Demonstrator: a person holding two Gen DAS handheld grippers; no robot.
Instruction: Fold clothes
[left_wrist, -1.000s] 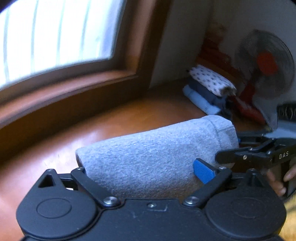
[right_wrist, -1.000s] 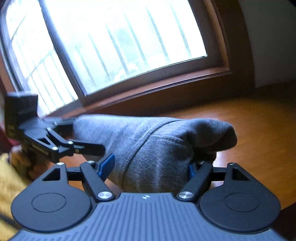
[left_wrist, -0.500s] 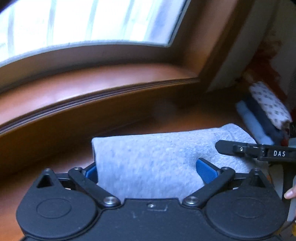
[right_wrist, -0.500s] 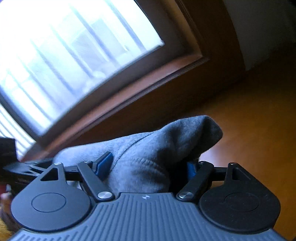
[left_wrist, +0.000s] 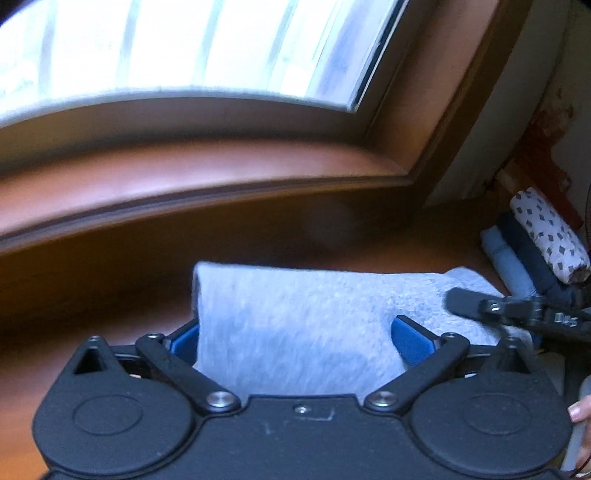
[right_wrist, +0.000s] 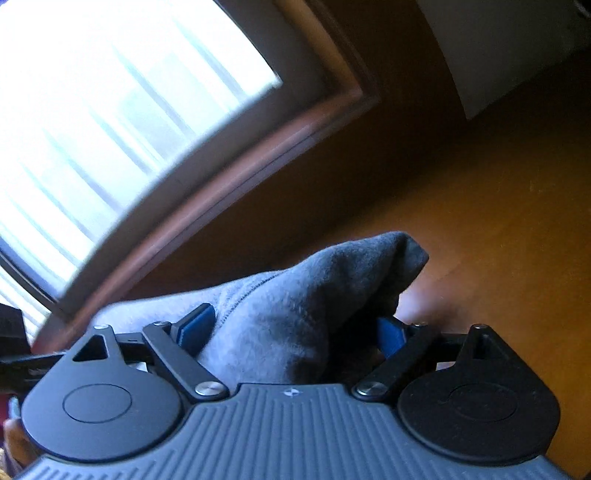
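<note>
A folded grey garment (left_wrist: 295, 306) lies on the wooden floor (left_wrist: 92, 314) below the window. My left gripper (left_wrist: 295, 332) straddles its near end with jaws spread wide; the blue pads (left_wrist: 410, 339) stand at the cloth's sides without squeezing it. The right gripper's finger (left_wrist: 472, 306) reaches over the garment's right end. In the right wrist view the grey garment (right_wrist: 295, 302) bulges up between the jaws of my right gripper (right_wrist: 295, 328), which are opening. Its left pad (right_wrist: 195, 325) touches the cloth and a dark gap shows at the right pad.
A stack of folded clothes (left_wrist: 535, 251), topped by a white patterned piece, sits at the right by the wall corner. A wooden window sill (left_wrist: 184, 177) runs behind the garment. Bare wooden floor (right_wrist: 498, 240) spreads to the right. A person's fingertip (left_wrist: 580, 410) shows at the right edge.
Both grippers carried the grey garment toward the window wall and lowered it. Both pairs of jaws have widened around it. The fan has left the left wrist view.
</note>
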